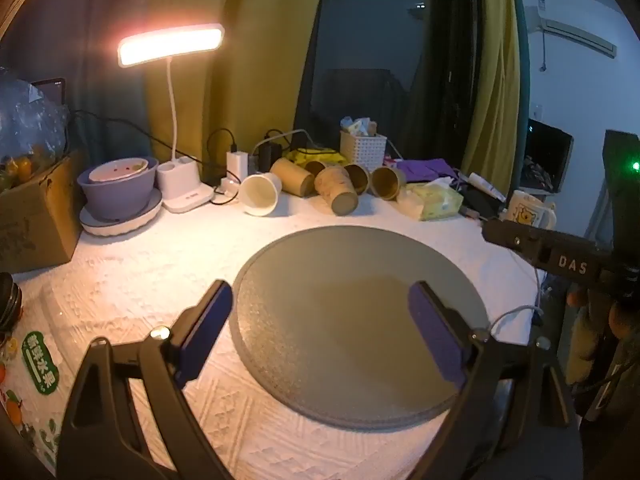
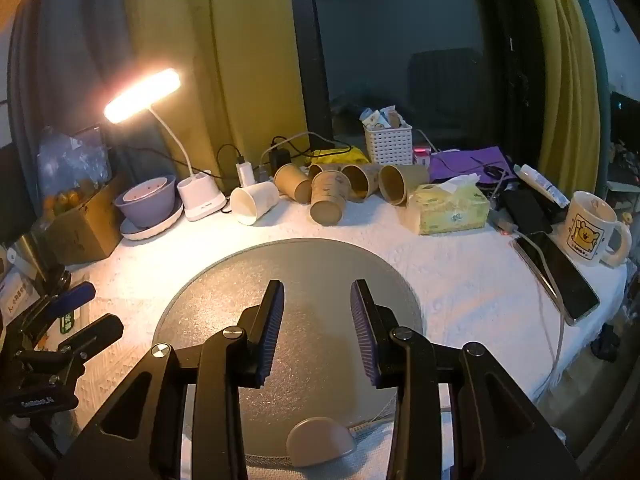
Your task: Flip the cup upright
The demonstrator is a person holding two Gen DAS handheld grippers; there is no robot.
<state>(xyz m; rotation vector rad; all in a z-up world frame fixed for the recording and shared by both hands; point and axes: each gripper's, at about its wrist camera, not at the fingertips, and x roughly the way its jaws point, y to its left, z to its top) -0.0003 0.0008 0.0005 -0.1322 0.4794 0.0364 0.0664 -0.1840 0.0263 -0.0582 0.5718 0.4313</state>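
Several paper cups lie on their sides at the back of the table: a white cup [image 1: 260, 193] [image 2: 253, 202] on the left, and brown cups [image 1: 336, 191] [image 2: 328, 197] beside it. A round grey mat [image 1: 352, 320] [image 2: 288, 276] lies in front of them. My left gripper [image 1: 320, 300] is open and empty above the mat's near edge. My right gripper [image 2: 317, 296] is open and empty above the mat; it also shows in the left wrist view at the right [image 1: 532, 244].
A lit desk lamp [image 1: 172, 44] and purple bowl on a plate [image 1: 118, 192] stand back left by a cardboard box [image 1: 36, 216]. A tissue pack [image 2: 452, 208], white basket [image 2: 388, 144], phone [image 2: 560, 272] and mug [image 2: 592, 228] sit right.
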